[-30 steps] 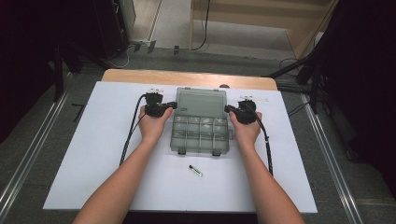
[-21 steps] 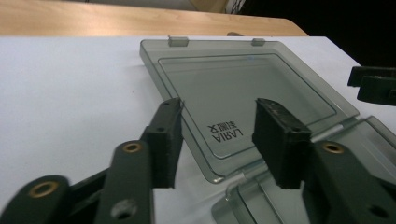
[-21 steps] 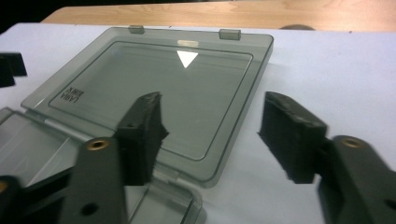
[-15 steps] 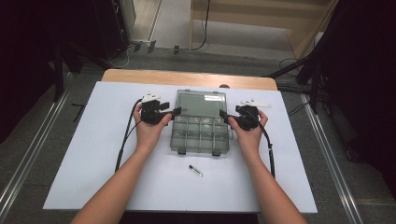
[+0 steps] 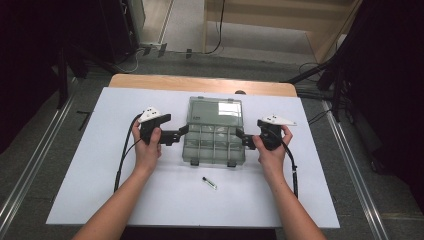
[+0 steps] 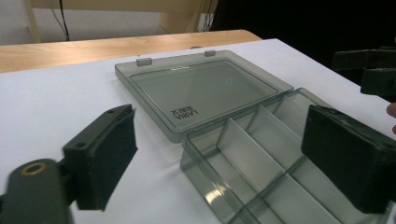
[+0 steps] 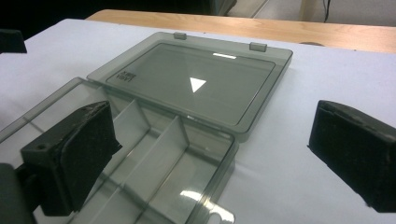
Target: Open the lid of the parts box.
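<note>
From the high view, you hold the left gripper at one side of the clear box and the right gripper at the other side. The box sits right between your two sets of jaws, on the white desk. Its lid lies flat open behind it, away from you. Both sets of jaws have just been opening, and nothing is pinched in them. Their tips are just beside the box walls. A small dark thing lies on the desk, nearer to you than the jaws and the box.

In the left gripper view, your jaws are spread wide. The left gripper has one black pad low at the left and one at the right. The near corner of the clear box lies between the two pads, and the pads do not press on it. The lid lies flat past the jaws.

In the right gripper view, your jaws are spread wide too. The right gripper has the box's edge between its pads. The clear box is under the left pad, and the right pad hangs over bare desk. The lid lies open past the jaws.
</note>
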### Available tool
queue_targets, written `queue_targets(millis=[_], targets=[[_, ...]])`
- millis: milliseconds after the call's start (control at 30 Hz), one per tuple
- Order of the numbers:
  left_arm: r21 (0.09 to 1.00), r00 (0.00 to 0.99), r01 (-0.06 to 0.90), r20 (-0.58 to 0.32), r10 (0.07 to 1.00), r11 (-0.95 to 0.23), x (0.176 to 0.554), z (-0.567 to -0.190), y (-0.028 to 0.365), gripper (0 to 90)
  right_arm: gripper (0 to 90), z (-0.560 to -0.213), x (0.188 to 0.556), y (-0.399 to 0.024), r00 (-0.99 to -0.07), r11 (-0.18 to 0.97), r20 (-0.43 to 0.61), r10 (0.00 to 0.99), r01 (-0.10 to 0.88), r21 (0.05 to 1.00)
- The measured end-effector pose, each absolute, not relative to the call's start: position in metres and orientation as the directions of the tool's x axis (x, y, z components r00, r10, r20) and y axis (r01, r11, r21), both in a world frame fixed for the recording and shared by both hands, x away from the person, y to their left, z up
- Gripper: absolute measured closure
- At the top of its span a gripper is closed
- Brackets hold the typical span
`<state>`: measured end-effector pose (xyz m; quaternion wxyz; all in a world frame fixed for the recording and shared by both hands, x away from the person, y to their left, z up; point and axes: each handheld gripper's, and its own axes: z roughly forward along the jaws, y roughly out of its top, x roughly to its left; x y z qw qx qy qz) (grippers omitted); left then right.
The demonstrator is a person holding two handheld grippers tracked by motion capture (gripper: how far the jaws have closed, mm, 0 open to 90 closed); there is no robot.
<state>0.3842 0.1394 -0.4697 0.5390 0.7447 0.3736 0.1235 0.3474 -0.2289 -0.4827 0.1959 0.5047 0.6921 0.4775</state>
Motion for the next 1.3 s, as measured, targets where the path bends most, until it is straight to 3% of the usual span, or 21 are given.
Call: queue_targets(millis=[100, 1300], targets=[[0.898, 0.691, 0.413, -0.202, 0.694, -0.150, 0.380, -0.471, 0.146, 0.0, 0.0, -0.482, 0.343, -0.229, -0.418, 0.043, 0.202, 0.886, 0.507, 0.861], [0.925, 0.704, 0.350, -0.155, 0.694, -0.149, 0.303, -0.477, 0.208, 0.0, 0.0, -0.485, 0.270, -0.224, -0.497, 0.124, 0.151, 0.855, 0.477, 0.870]])
